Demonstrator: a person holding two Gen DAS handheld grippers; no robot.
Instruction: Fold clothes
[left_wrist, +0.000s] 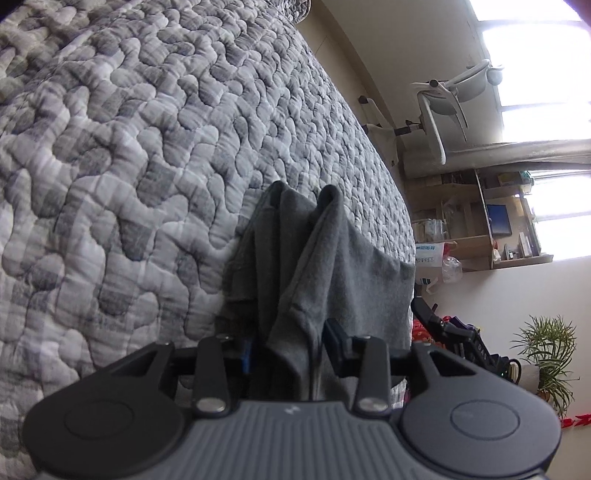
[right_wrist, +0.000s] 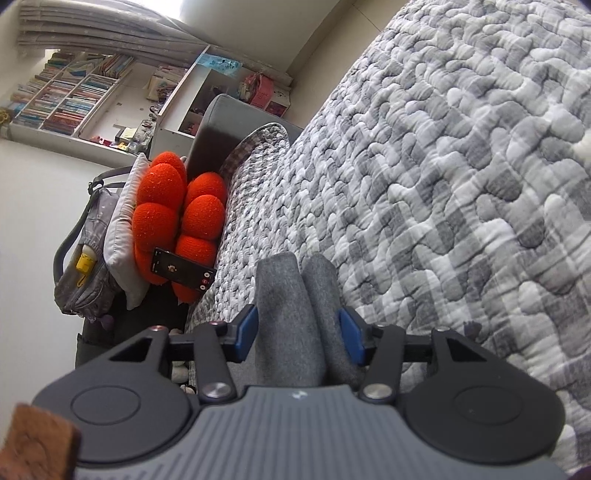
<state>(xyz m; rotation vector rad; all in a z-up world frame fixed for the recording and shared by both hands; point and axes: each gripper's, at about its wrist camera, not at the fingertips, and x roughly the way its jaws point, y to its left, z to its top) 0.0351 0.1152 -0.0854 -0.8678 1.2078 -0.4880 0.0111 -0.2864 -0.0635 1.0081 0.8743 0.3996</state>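
A dark grey garment hangs bunched over my left gripper and hides both fingertips. Its folds run loose between the jaws, which stand apart. The grey patterned quilt of the bed lies close beyond it. In the right wrist view the same grey garment sits in two soft puffs between the blue pads of my right gripper. Those jaws are set wide, the cloth is not squeezed, and it covers the tips. The quilt lies just under and beyond this gripper.
Past the bed's edge stand a white office chair, wooden shelves and a potted plant. At the other end lie an orange knobbly cushion, a lit phone, a grey bag and a bookshelf.
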